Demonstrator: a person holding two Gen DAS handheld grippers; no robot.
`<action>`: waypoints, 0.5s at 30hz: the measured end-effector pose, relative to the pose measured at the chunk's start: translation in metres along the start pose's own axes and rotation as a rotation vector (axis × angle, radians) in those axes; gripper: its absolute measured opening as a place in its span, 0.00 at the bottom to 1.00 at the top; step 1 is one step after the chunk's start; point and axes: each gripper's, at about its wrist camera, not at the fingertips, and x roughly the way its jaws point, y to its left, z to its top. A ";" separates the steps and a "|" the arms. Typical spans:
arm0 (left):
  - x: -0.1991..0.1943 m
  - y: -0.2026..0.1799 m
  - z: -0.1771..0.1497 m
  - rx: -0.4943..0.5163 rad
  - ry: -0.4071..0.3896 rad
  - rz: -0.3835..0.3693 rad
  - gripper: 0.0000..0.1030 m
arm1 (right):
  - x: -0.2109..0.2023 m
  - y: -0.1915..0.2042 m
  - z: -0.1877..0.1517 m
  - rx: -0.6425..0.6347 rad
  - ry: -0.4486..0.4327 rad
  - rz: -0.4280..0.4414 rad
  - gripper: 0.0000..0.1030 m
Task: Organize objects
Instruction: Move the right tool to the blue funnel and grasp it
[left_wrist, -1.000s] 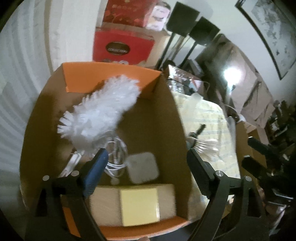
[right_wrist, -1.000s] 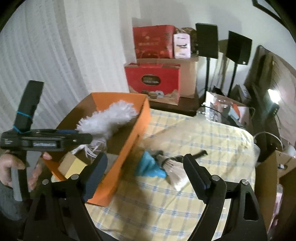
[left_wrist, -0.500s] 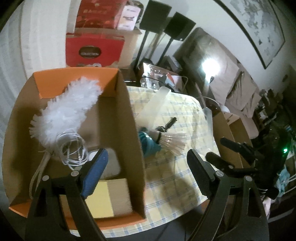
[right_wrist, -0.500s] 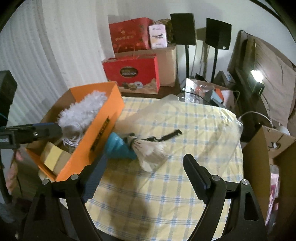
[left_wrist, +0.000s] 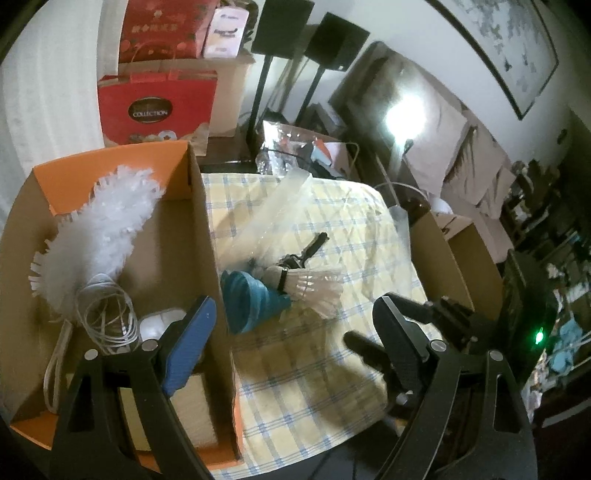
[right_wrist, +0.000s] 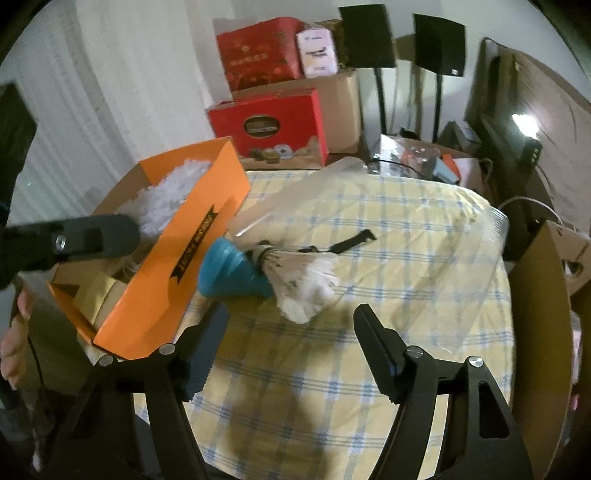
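Note:
An orange cardboard box (left_wrist: 207, 236) (right_wrist: 207, 218) stands at the table's left. Inside lie a white fluffy duster (left_wrist: 99, 225) (right_wrist: 166, 192), a coiled white cable (left_wrist: 107, 314), a white puck-like device (left_wrist: 155, 325) and a tan-and-yellow block (left_wrist: 192, 406). On the checked cloth beside the box lie a blue funnel (left_wrist: 251, 302) (right_wrist: 232, 273), a white shuttlecock (left_wrist: 314, 291) (right_wrist: 303, 284) and a black strap (left_wrist: 310, 247) (right_wrist: 351, 240). My left gripper (left_wrist: 291, 343) is open and empty, straddling the box's right wall. My right gripper (right_wrist: 291, 350) is open and empty, above the cloth in front of the shuttlecock.
A crumpled clear plastic sheet (right_wrist: 424, 258) covers part of the yellow checked tablecloth (right_wrist: 332, 406). Red gift boxes (right_wrist: 269, 122) and black speakers (right_wrist: 369, 37) stand behind the table. A brown carton (right_wrist: 543, 314) stands at the right.
My left gripper has swung right, from over the box's inside to over its right wall and the cloth. My right gripper has moved closer to the funnel and shuttlecock.

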 end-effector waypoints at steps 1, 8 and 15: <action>0.000 0.001 0.001 -0.005 -0.003 0.000 0.83 | 0.002 0.004 0.001 -0.019 -0.002 0.011 0.68; -0.007 0.022 0.003 -0.054 -0.036 0.033 0.83 | 0.020 0.029 0.013 -0.093 -0.004 0.068 0.67; -0.015 0.051 0.002 -0.103 -0.048 0.060 0.83 | 0.048 0.047 0.024 -0.108 0.004 0.115 0.62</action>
